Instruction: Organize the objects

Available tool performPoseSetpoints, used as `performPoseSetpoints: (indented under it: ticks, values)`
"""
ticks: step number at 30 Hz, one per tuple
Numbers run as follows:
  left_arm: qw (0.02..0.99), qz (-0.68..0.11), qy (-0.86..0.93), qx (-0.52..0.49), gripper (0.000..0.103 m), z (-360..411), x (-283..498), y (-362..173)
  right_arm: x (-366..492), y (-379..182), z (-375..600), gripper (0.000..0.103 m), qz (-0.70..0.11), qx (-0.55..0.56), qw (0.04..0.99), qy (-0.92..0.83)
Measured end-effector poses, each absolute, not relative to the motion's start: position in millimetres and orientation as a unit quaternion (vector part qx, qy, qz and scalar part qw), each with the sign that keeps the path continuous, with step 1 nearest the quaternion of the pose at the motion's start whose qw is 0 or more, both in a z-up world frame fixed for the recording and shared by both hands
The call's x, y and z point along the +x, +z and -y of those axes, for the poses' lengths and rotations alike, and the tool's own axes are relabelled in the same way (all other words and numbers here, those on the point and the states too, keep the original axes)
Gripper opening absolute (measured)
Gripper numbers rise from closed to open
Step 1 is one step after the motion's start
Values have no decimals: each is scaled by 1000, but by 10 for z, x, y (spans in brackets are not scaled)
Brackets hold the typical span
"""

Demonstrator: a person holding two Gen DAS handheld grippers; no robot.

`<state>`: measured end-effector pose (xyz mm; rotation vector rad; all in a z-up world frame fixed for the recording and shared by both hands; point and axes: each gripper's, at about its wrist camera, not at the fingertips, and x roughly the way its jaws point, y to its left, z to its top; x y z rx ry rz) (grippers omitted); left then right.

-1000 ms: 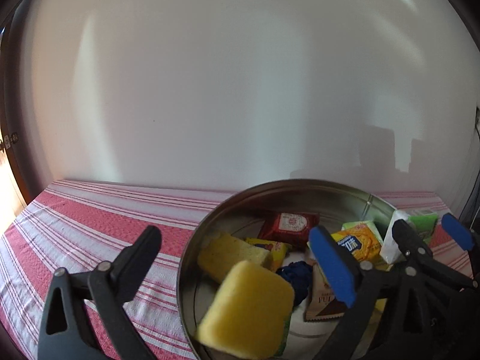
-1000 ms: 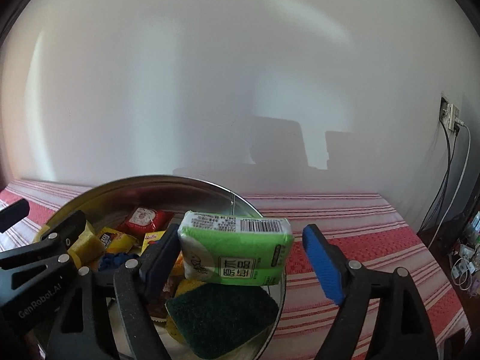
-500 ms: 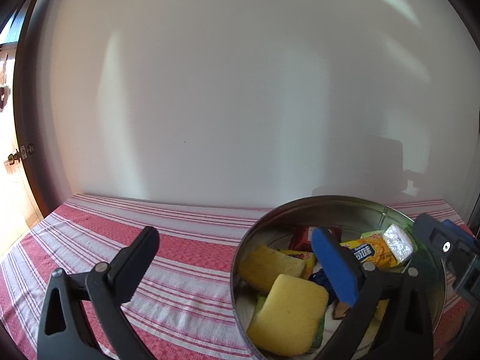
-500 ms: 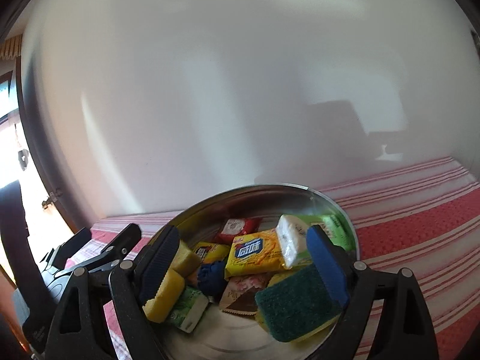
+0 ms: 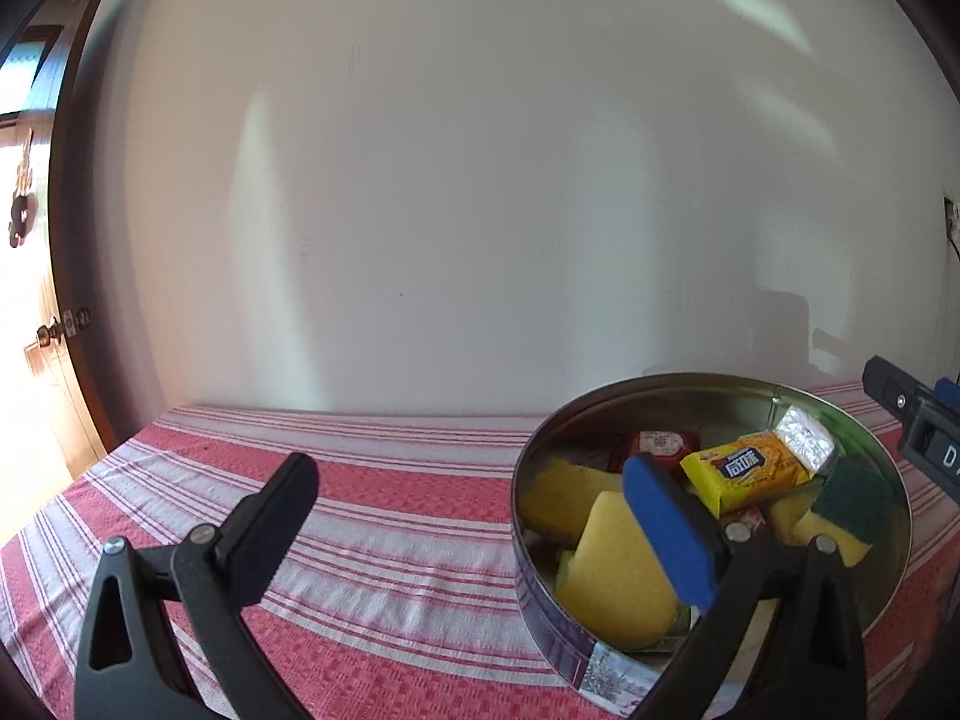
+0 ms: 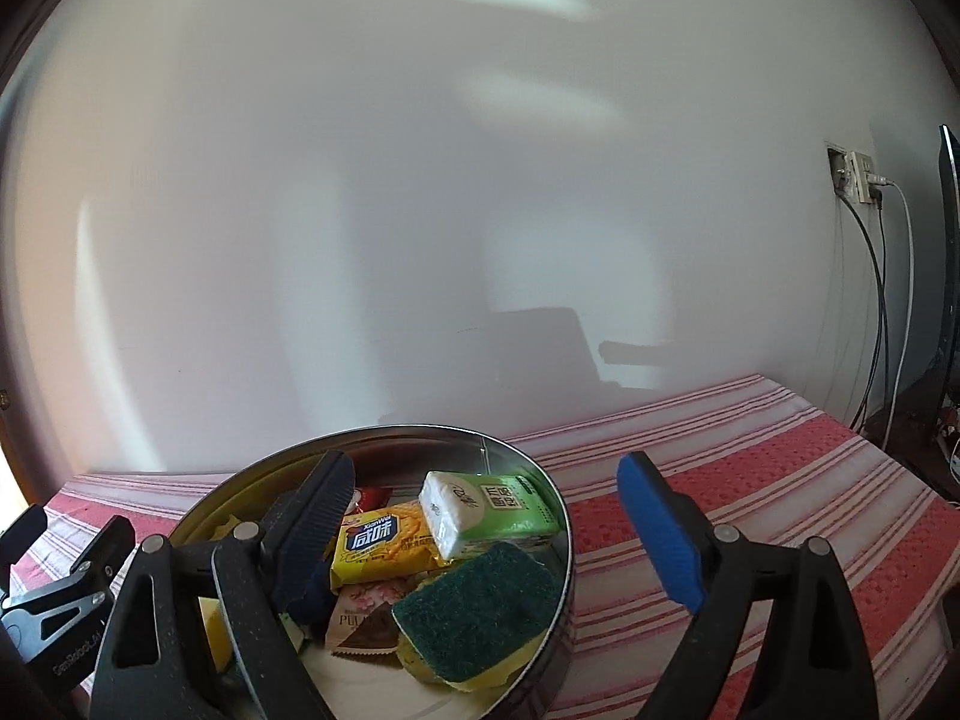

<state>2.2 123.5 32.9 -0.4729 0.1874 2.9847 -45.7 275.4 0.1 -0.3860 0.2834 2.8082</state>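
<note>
From the left wrist view, the left gripper (image 5: pixel 474 516) hangs above the striped tablecloth (image 5: pixel 372 516) with its jaws spread wide and nothing between them; one finger is over the cloth and the blue one is over the round tin (image 5: pixel 543 594); inside the tin I can see a yellow sponge (image 5: pixel 612 582) at the near side, a second yellow sponge (image 5: pixel 561 501) behind it, a yellow snack pack (image 5: pixel 750 474), a red packet (image 5: pixel 657 443) at the back, and a green scrub sponge (image 5: pixel 852 501) on the far side; a bit of the other tool pokes in at the right edge.

From the right wrist view, the right gripper (image 6: pixel 486 531) is wide open too and holds nothing; its dark finger is over the tin and its blue finger is over the cloth; the green tissue pack (image 6: pixel 492 510) lies in the tin on top of the pile, touching the yellow snack pack and just behind the green scrub sponge; a brown wrapper (image 6: pixel 363 624) lies lower down.

I think the job is nearly done or done; everything I can see sits in the tin, and no loose thing shows on the cloth, though parts of the table are out of sight.
</note>
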Motion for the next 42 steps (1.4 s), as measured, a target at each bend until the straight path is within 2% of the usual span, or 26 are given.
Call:
performPoseSetpoints:
  ticks: [7, 15, 20, 24, 27, 42]
  values:
    - [80, -41, 982, -165, 103, -1141, 83, 309, -270, -5, -2665, 91, -78, -104, 176, 976]
    - [70, 9, 988, -140, 103, -820, 220, 383, -79, 6, -2399, 94, -4, -74, 202, 977]
    - [65, 17, 989, -129, 103, -756, 252, 383, 65, 22, -2354, 97, -15, -61, 191, 980]
    - [75, -8, 989, -127, 103, -898, 294, 341, 149, 40, -2350, 97, -24, -54, 190, 980]
    - [83, -26, 987, -134, 103, -1032, 310, 306, 199, 46, -2352, 102, -29, -47, 191, 980]
    - [106, -37, 981, -160, 103, -1193, 341, 268, 418, 20, -2345, 102, -41, -44, 228, 972]
